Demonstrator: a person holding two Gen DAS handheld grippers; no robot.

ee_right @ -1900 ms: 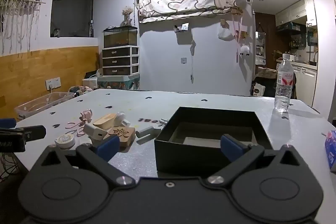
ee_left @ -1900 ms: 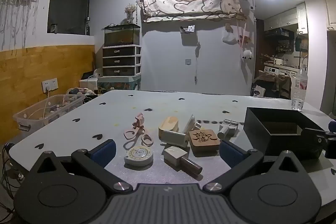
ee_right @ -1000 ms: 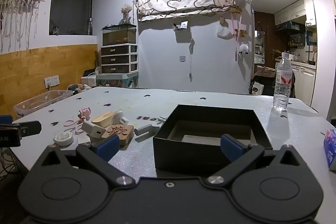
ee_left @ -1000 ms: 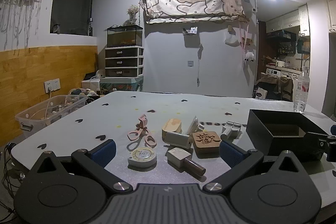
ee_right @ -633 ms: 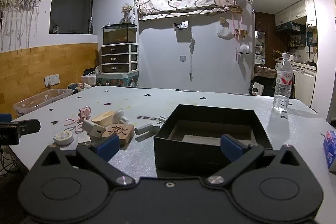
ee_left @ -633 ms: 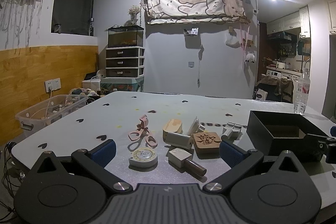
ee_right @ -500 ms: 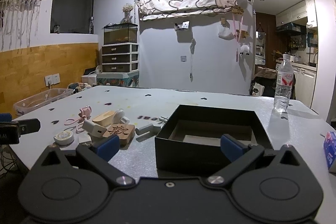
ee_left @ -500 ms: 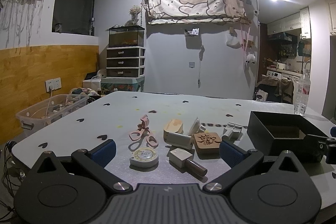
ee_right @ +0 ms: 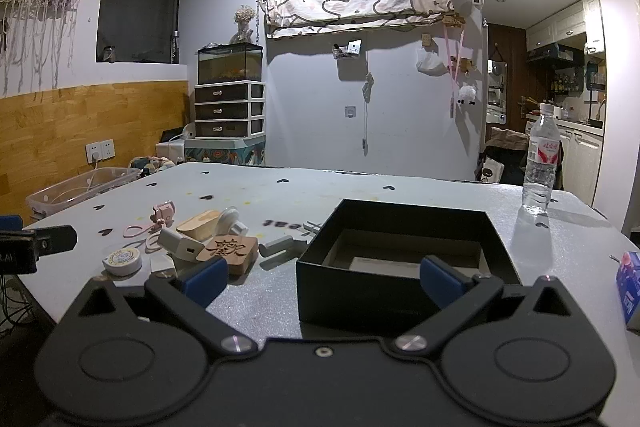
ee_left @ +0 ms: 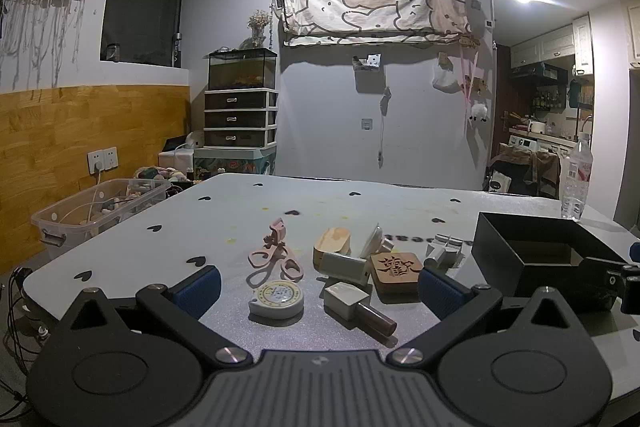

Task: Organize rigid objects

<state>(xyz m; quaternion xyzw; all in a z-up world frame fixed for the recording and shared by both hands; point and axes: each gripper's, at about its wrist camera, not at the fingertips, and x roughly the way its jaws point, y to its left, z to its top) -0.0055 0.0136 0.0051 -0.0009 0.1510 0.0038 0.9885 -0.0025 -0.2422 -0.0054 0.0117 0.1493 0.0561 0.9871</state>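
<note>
Nothing on your counter [ee_left: 360, 203] has shifted. Only your right view shows the blue carton [ee_right: 629, 287]. Both claws, left [ee_left: 318, 281] and right [ee_right: 320, 277], gape wide, empty.

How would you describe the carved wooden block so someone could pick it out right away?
On the grey table, find the clutter left of the black box. The wooden block lies flat at the cluster's box-side edge, beside a white charger. It alone is a brown square with a large dark character carved into its top.
</note>
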